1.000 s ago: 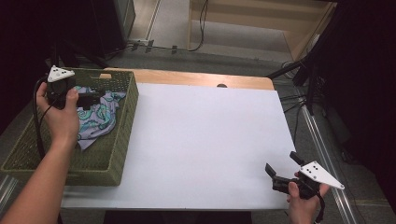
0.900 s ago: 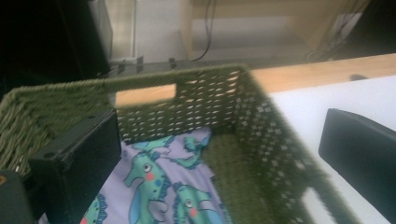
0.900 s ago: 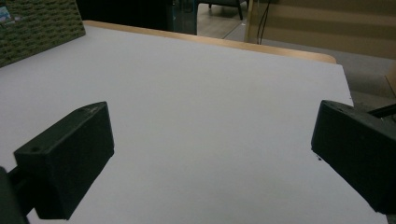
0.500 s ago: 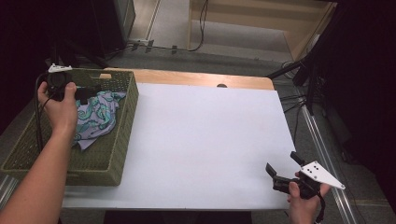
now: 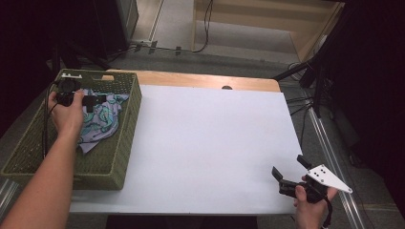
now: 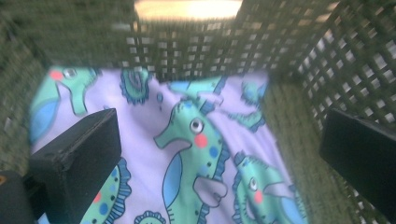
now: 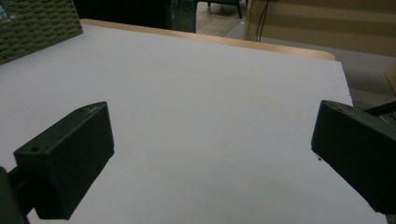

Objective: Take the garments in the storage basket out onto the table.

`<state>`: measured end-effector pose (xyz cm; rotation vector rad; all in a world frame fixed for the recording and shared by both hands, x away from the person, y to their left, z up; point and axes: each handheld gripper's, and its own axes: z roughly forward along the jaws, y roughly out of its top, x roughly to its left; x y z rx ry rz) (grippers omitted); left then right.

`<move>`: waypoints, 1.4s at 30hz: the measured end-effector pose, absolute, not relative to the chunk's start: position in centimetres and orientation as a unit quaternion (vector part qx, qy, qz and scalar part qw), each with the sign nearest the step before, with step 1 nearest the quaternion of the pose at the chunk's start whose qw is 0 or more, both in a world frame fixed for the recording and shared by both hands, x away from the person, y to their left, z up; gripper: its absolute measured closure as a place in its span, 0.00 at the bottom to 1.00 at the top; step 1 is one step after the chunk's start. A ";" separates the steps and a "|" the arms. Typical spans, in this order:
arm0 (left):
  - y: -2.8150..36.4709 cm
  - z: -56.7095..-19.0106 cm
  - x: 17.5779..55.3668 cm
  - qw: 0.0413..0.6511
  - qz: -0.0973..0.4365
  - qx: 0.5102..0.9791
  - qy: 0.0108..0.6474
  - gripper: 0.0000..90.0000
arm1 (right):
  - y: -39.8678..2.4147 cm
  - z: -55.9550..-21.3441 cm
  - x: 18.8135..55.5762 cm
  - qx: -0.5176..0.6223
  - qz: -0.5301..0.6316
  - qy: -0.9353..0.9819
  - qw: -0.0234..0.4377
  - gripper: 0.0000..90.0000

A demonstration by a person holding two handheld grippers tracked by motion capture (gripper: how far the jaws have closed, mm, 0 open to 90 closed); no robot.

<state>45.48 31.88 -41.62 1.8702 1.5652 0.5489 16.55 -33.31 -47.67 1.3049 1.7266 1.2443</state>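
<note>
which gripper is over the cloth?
The left gripper, jaws open inside the green basket above the seahorse cloth. The right gripper sits over bare table.

Lilac seahorse-print cloth (image 6: 205,154), seemingly olive basket (image 5: 122,143)

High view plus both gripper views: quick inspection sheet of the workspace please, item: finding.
Surface: white table top, bare.
Job's things: seahorse-print cloth lying in the green basket at the table's left.
Clutter: nothing seen.
Grippers: left gripper open, inside the basket above the cloth, jaws apart either side of the print; right gripper open, over the near right corner, holding nothing.
Cables: black cable trailing from the left gripper.
Surroundings: floor cables beyond the table, wooden furniture.
</note>
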 end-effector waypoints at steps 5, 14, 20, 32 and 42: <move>32.9 -43.0 45.9 0.295 0.187 0.702 0.620 0.00 | -33.4 -47.7 16.5 0.496 0.472 0.656 0.318 0.00; 33.5 -44.9 46.4 0.269 0.148 0.701 0.644 0.00 | -33.2 -47.8 16.6 0.495 0.471 0.657 0.317 0.00; 33.1 -45.6 46.6 0.252 0.143 0.712 0.639 0.00 | -33.1 -47.9 16.7 0.496 0.469 0.659 0.315 0.00; 32.7 -46.7 46.9 0.213 0.136 0.704 0.664 0.00 | -33.1 -48.0 16.7 0.496 0.469 0.660 0.314 0.00; 31.1 -46.9 46.9 0.130 0.166 0.749 0.628 0.07 | -32.9 -48.1 16.8 0.496 0.466 0.663 0.311 0.00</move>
